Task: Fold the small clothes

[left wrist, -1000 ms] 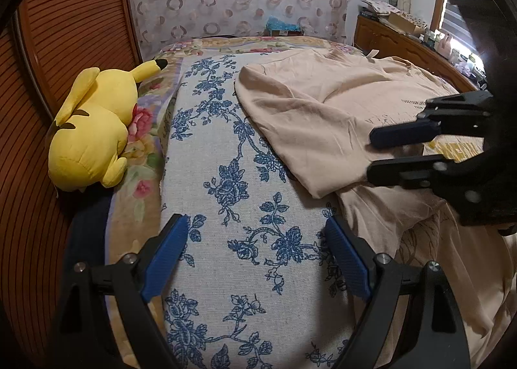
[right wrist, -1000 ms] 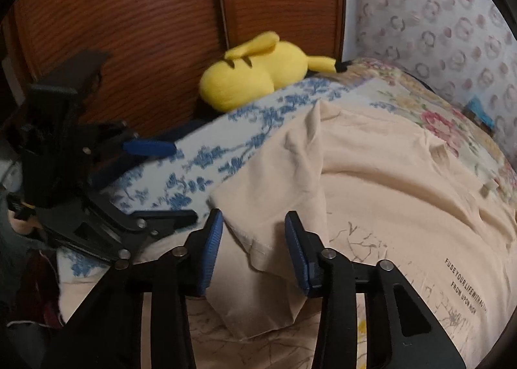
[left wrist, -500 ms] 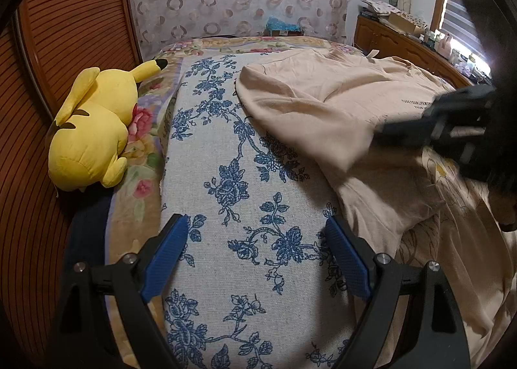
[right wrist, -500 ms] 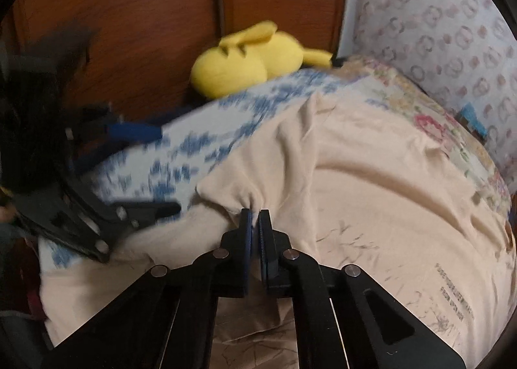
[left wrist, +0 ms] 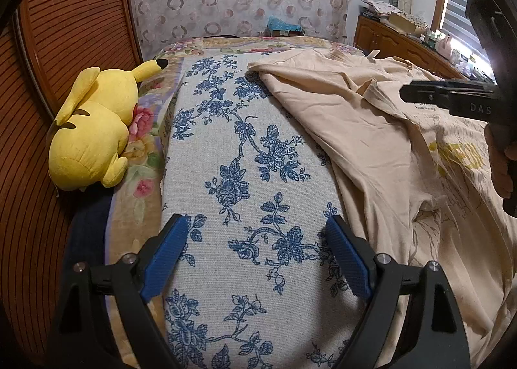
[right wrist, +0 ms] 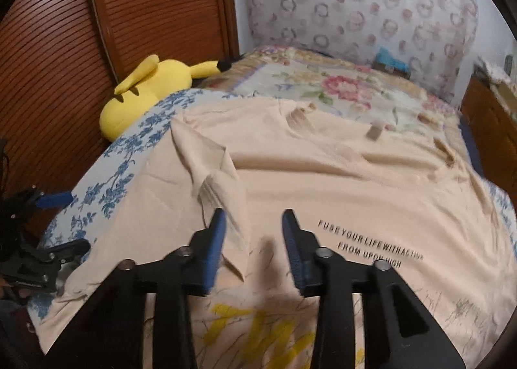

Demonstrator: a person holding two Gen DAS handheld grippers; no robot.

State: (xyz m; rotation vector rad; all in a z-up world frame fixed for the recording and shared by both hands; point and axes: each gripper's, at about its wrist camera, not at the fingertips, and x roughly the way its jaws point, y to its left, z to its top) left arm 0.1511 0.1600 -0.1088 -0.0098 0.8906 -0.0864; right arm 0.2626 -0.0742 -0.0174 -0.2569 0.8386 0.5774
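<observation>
A beige T-shirt point(right wrist: 339, 181) with black lettering and a yellow print lies spread on the bed; it also shows in the left wrist view point(left wrist: 371, 129). Its left sleeve point(right wrist: 219, 181) is folded inward over the body. My right gripper point(right wrist: 253, 239) is open and empty, just above the shirt beside the folded sleeve; it shows from the side in the left wrist view point(left wrist: 452, 94). My left gripper point(left wrist: 255, 255) is open and empty over the blue-flowered cloth point(left wrist: 232, 158), left of the shirt's edge.
A yellow plush toy point(left wrist: 93, 129) lies at the bed's left edge against the wooden slatted wardrobe doors point(right wrist: 64, 45). A floral bedspread point(right wrist: 323, 84) lies beyond the shirt. A wooden dresser point(left wrist: 404, 42) with clutter stands at the right.
My right gripper shut on the sleeve, carried it right over the shirt body, then opened and let it go. The sleeve now lies folded in. My left gripper stayed still.
</observation>
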